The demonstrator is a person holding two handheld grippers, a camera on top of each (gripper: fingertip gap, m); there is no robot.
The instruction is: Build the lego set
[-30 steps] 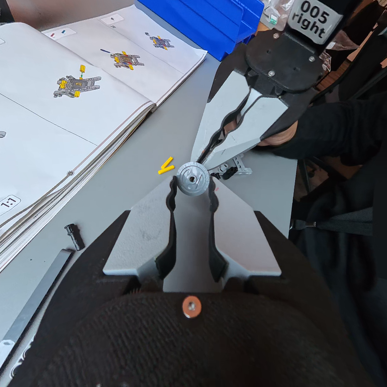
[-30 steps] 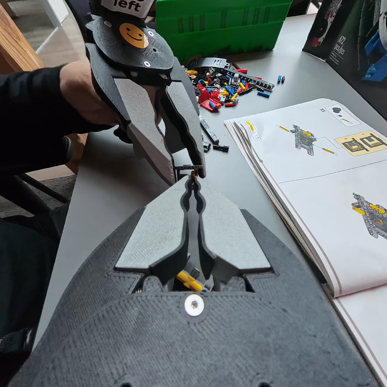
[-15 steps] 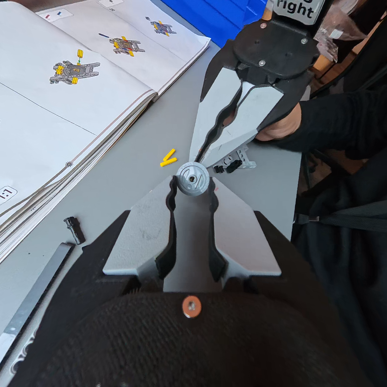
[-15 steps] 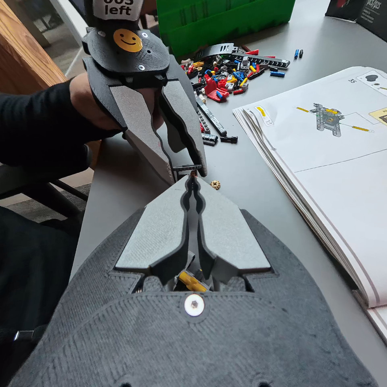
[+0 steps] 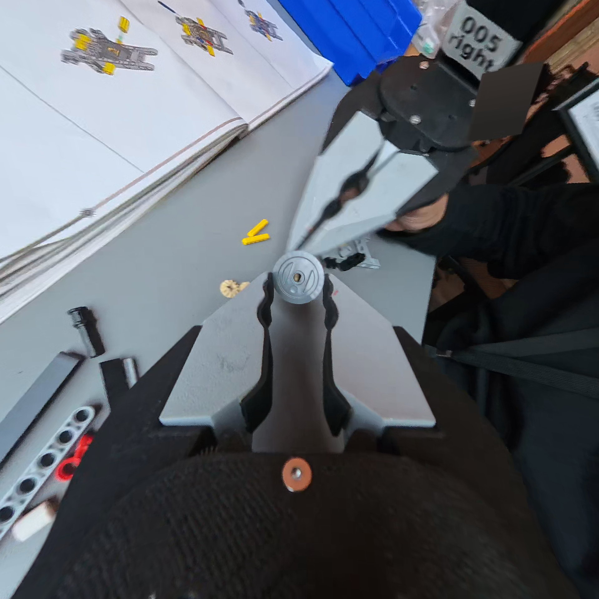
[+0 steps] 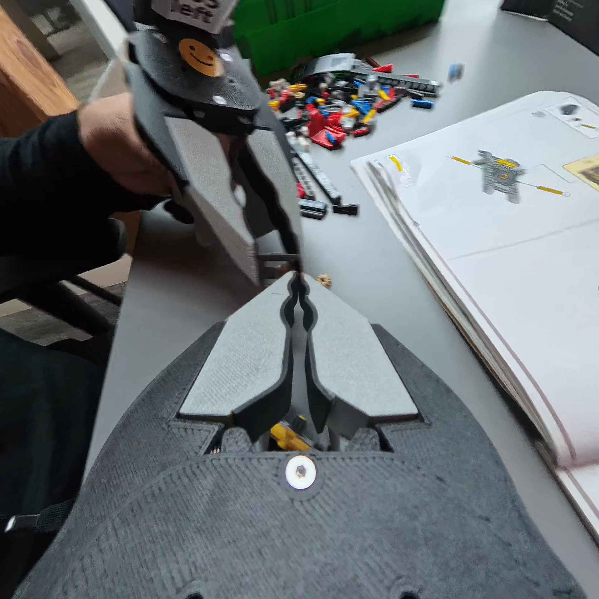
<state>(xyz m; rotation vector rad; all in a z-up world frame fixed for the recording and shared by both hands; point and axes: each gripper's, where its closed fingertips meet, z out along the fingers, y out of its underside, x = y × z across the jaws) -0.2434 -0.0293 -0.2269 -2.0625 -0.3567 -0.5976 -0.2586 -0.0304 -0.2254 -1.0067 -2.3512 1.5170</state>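
The grey round disc (image 5: 298,277) is sitting clamped between the left gripper (image 5: 297,285) tips, above the grey table (image 5: 181,259). The right gripper (image 6: 297,275) is pinching a tiny brown pin, tips pressed together, right against the disc. A tan gear (image 5: 230,287) is lying just beside.

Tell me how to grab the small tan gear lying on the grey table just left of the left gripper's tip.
Take the small tan gear across its toothed rim, coming straight down from above. It seems to lie flat on the grey table, so only the rim offers opposing faces. Come in from its left: the left gripper, holding the grey round disc, crowds its right.
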